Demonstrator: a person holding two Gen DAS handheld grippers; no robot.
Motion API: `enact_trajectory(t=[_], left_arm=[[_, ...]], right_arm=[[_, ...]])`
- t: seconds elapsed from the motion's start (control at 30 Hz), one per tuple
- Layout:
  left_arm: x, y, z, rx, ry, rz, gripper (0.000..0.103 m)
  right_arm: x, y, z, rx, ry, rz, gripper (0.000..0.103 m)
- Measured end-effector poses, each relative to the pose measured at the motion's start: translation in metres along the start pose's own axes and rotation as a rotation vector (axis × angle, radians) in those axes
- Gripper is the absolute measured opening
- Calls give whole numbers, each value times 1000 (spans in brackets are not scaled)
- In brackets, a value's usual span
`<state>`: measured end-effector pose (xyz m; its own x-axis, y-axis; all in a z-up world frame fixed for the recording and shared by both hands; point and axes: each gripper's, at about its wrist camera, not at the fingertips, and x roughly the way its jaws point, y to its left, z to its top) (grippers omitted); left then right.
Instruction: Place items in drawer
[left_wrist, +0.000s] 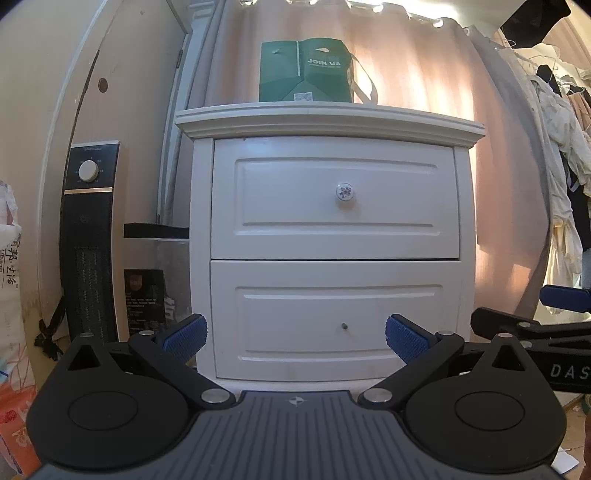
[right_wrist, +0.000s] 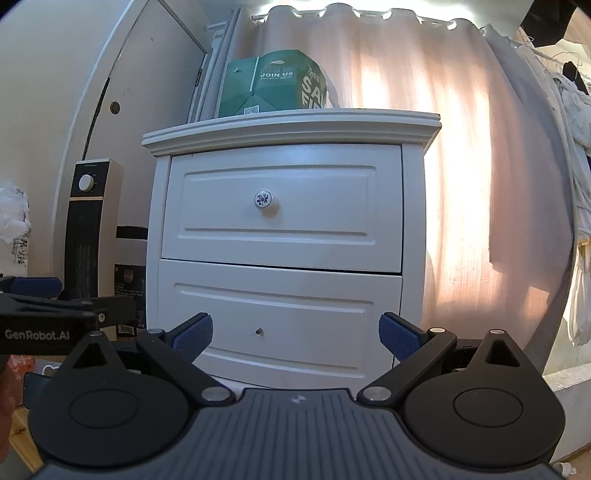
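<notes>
I'm facing a white nightstand (left_wrist: 332, 122) against a pink curtain (left_wrist: 424, 66), daylight glowing through it. To its left a black tower heater (left_wrist: 90, 240) stands by a beige wall (left_wrist: 44, 92). Clothes (left_wrist: 561, 122) hang at far right.

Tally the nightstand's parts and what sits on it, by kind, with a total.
Drawers: 2, upper and lower, both closed
Round knobs: 1, on the upper drawer
Bare screw stubs: 1, on the lower drawer
Green paper bags: 1, on top
Total: 5
</notes>
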<state>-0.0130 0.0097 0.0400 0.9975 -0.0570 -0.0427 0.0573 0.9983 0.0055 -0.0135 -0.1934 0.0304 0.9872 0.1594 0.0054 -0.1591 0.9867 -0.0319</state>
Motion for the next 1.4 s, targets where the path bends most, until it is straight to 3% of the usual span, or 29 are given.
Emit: enact_trajectory(t=[1.4], left_arm=[[-7,0,3,-22,0,8,103]], right_arm=[[-8,5,3,-7,-5,4,103]])
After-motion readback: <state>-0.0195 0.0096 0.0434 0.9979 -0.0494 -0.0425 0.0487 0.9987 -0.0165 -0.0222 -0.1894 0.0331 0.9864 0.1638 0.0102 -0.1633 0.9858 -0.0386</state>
